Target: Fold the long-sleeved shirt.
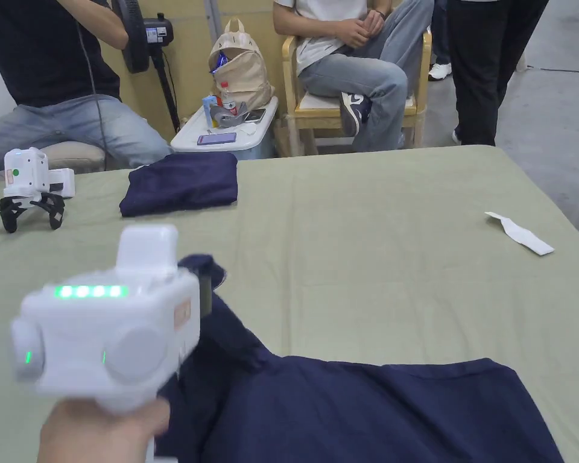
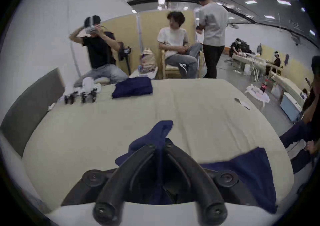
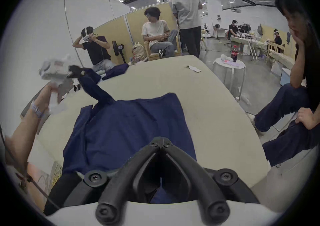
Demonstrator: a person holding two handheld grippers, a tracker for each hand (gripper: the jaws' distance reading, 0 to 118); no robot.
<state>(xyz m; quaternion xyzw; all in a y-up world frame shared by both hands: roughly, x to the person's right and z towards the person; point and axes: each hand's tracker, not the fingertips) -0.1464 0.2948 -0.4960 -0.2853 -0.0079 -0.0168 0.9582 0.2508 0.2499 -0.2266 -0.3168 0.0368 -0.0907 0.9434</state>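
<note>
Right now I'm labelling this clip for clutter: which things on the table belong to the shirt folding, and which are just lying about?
Belongs to the job:
- navy long-sleeved shirt
- left hand-held gripper, shut on the sleeve
- right hand-held gripper, jaws together above the shirt

Just lying about:
- folded navy garment
- spare gripper
- white paper strip

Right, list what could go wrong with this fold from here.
1. The left gripper pinches only the end of the sleeve, lifted off the table; the cloth could slip out mid-fold.
2. The navy shirt lies bunched near the sleeve's base, so creases may get folded in.
3. The right gripper is shut over the shirt body with no cloth seen between its tips; nothing may hold the body when the sleeve is pulled.
</note>
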